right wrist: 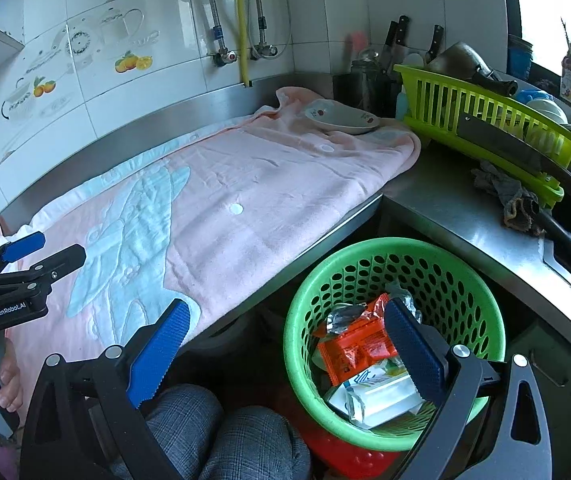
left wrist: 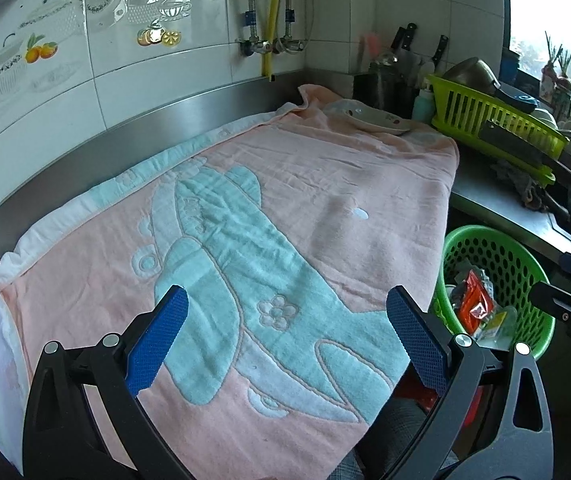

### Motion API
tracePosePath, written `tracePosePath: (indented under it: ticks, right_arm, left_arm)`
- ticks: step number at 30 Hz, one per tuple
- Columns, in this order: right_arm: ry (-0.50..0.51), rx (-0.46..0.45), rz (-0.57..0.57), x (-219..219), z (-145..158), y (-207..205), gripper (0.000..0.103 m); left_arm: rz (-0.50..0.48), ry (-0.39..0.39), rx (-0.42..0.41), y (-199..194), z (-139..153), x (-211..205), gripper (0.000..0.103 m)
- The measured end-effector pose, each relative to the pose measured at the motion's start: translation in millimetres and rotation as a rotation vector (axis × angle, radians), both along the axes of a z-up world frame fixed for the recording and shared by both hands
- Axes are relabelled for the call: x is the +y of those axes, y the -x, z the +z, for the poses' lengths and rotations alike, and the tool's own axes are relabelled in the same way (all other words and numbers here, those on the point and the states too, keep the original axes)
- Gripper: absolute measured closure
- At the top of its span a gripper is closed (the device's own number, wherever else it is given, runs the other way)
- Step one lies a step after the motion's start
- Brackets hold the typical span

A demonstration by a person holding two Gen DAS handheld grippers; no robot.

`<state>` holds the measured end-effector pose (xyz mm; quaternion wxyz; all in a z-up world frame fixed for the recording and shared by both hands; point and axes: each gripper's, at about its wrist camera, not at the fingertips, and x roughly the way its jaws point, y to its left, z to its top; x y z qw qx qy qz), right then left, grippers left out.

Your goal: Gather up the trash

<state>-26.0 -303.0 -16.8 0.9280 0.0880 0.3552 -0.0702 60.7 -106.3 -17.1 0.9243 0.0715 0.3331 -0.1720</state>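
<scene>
White-tiled kitchen corner, steel surface (right wrist: 445, 200) running along two walls. Pink towel (left wrist: 325, 200) with a pale blue pattern covers the long stretch of surface, flat, nothing on it but a white bowl (right wrist: 341, 118) at the far end. Lime dish rack (right wrist: 485, 120) sits on the bare surface right of the towel, grey rag (right wrist: 509, 196) beside it. Green perforated basket (right wrist: 457, 280) stands below the surface edge, by the person's knees. Trash inside it: orange wrapper (right wrist: 353, 348), crumpled foil (right wrist: 341, 314), white-green packet (right wrist: 381, 396). Left gripper (left wrist: 285, 336) hovers over the towel, jaws wide apart, empty; basket lies to its right, well apart. Right gripper (right wrist: 285, 344) hangs over the basket's near rim, jaws wide apart, empty, right finger directly above the trash, left finger over the towel edge.
</scene>
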Motion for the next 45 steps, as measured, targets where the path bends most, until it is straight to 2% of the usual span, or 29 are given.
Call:
tracePosePath:
  ticks: [29,45]
  right_arm:
    - [0.0,-0.003,-0.001,2.7,-0.2,0.9,0.008]
    - [0.039,-0.017,0.018,8.9,0.7,2.4,0.008]
  left_arm:
    - [0.014,-0.008,-0.011,1.7,-1.0,1.8,0.005]
    - [0.026,-0.015,-0.027,5.9,-0.5,3.2,0.005]
